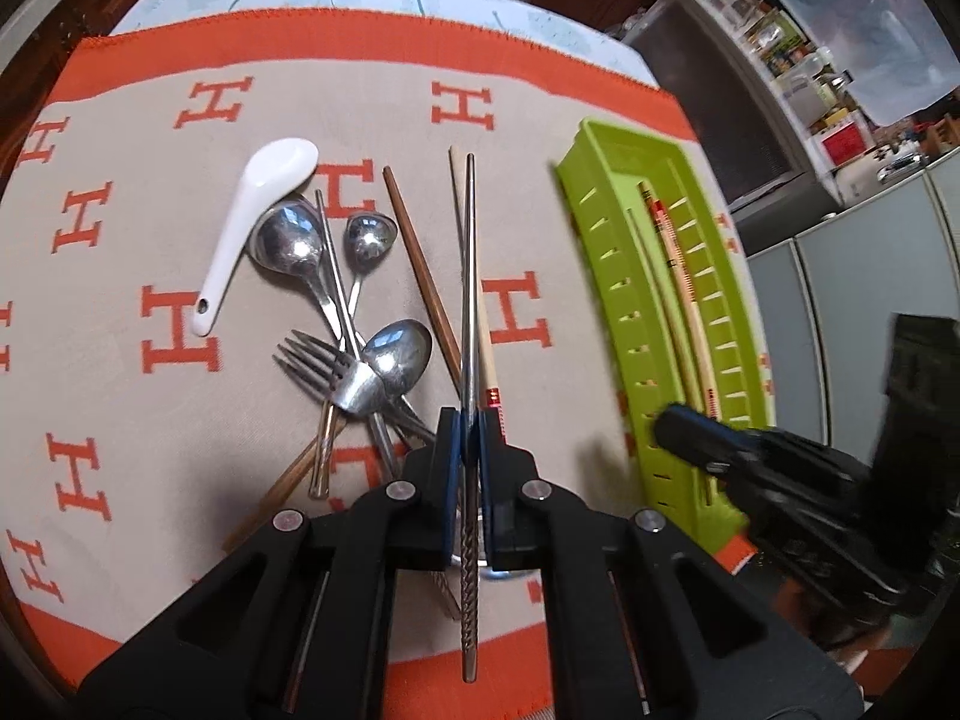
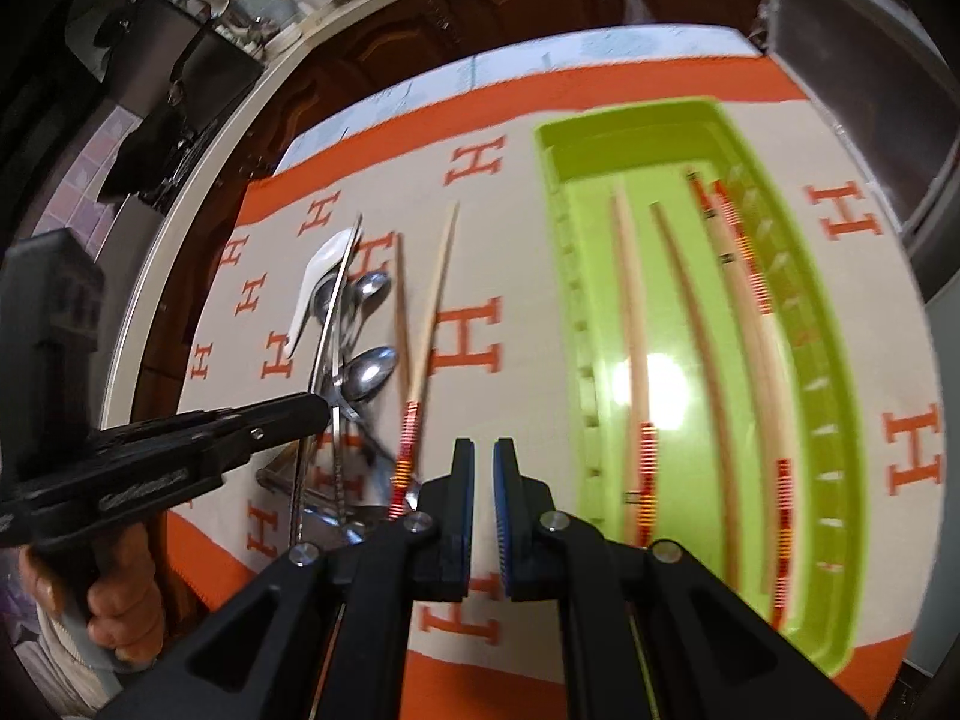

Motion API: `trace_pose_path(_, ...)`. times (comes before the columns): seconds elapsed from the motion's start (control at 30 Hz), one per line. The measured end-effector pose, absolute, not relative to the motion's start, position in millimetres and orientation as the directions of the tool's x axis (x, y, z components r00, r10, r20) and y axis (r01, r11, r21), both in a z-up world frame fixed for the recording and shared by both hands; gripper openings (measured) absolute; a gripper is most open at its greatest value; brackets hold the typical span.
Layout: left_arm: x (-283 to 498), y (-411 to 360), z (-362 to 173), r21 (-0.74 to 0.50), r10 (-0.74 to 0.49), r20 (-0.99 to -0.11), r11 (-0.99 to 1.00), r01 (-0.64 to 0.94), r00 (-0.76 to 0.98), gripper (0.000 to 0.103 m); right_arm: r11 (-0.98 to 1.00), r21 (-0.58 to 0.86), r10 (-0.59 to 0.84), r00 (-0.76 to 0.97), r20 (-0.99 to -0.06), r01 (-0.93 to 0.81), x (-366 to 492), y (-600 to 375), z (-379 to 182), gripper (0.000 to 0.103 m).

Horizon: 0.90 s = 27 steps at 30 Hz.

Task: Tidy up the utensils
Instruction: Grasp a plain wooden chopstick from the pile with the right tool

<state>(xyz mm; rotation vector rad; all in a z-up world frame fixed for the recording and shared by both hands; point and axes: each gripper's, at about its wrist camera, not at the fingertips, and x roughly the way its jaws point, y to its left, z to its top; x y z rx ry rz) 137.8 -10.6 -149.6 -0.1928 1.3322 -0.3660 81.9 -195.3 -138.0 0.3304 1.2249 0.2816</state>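
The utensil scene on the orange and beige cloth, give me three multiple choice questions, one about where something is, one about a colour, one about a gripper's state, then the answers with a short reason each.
1. Where do the wooden chopsticks with red bands lie?
A. in the green tray
B. under the white spoon
C. on the floor

2. What colour is the ceramic soup spoon?
A. black
B. white
C. green

3. What is the left gripper doing?
A. open above the fork
B. shut on nothing
C. shut on the metal chopstick

Answers:
1. A: the right wrist view shows them lengthwise inside the green tray.
2. B: it lies white on the cloth beside the steel spoons.
3. C: the metal chopstick runs between its closed fingers, while the right gripper holds nothing, its fingers slightly apart.
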Motion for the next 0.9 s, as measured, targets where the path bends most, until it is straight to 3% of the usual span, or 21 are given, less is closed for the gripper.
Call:
trace_pose_path(0.5,124.6,36.6,-133.8,-0.382,-0.396,-0.887,0.918,0.104,0.238,0.004,0.881,0.47,0.455,0.172,-0.874,0.059,125.5,-155.7,-190.2,0.007)
trace_pose_path(0.9,123.8,54.0,-140.0,-0.403,-0.405,-0.882,0.913,0.059,0.243,0.004,0.865,0.497,0.478,0.183,-0.859,0.07,134.1,-138.8,-183.4,0.007)
